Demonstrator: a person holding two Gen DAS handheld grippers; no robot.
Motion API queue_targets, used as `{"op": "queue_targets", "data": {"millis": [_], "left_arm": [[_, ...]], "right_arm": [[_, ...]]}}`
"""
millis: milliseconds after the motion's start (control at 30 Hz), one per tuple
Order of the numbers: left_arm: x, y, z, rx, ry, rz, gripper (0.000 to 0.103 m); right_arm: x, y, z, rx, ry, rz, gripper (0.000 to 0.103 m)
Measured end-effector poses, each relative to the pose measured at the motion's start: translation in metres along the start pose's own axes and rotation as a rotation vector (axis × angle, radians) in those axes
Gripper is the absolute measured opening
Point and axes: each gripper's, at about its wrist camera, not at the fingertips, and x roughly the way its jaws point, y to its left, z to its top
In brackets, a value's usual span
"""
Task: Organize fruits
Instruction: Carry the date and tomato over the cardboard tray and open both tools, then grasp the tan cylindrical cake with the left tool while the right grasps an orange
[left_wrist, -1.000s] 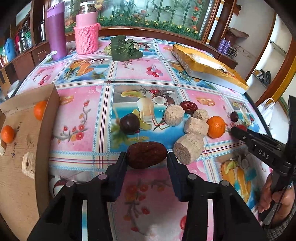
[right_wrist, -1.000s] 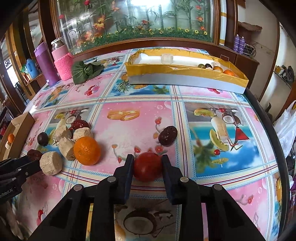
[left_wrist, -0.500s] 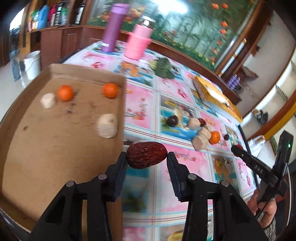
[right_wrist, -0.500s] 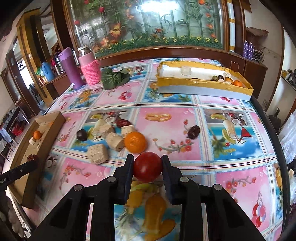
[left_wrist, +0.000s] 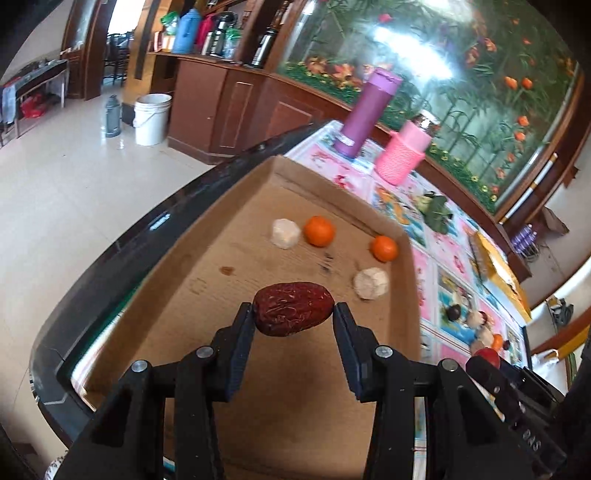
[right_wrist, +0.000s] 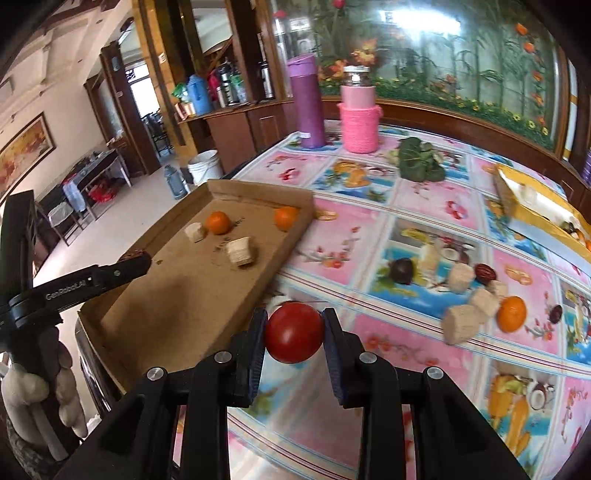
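Left-wrist view first: the left gripper (left_wrist: 293, 314) is clenched on a wrinkled red date (left_wrist: 293, 308), held crosswise, its long axis running pad to pad. Date hangs dead centre of the frame, directly above the bare floor of the cardboard tray (left_wrist: 207, 280), so the drop spot lies straight below the fingers. Further up the tray sit two oranges (left_wrist: 319, 230) and two pale chunks (left_wrist: 371, 283), well apart from the date. At lower right the right gripper (left_wrist: 487, 360) pokes in, and faint letters reading roughly "DAS" show on its body.

Right-wrist view now: the right gripper is clamped on a round red tomato (right_wrist: 294, 332), pads pressing both its sides. It hovers over the patterned tablecloth (right_wrist: 417, 206), just outside the tray's near right wall (right_wrist: 280, 258), so the tray lies up and left of the fingers. My read: the left hand is already over the tray, the right needs to cross that wall. At mid left the other gripper's arm carries the lettering "GenRobot.AI". Remaining fruit cluster (right_wrist: 476, 295) waits at right of frame.
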Motion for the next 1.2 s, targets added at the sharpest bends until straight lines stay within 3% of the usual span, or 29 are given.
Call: {"op": "queue_targets", "data": {"millis": [267,567,767,900,1033,1100,1200], "left_arm": [[0.031,0.026,0.013,-0.026,0.049,0.060,0.043],[0.036,0.030,0.017,-0.034,0.045,0.033,0.043],[0.025,0.030,0.017,-0.056,0.029,0.028,0.053],[0.012,0.025,0.017,-0.059,-0.005,0.038,0.058],[-0.003,0.006,0.015,-0.016,-0.033,0.101,0.074],[-0.011,-0.006,0.012,0.016,-0.043,0.115,0.076],[-0.020,-0.027,0.005,0.070,-0.048,0.075,0.076]], "right_arm": [[0.065,0.072,0.014,-0.144,0.092,0.041,0.033],[0.112,0.084,0.023,-0.172,0.154,0.023,0.033],[0.107,0.083,0.026,-0.155,0.127,0.036,0.047],[0.093,0.078,0.028,-0.136,0.091,0.043,0.048],[0.073,0.065,0.028,-0.101,0.054,0.044,0.050],[0.062,0.056,0.026,-0.081,0.039,0.040,0.051],[0.044,0.040,0.019,-0.053,0.017,0.023,0.054]]}}
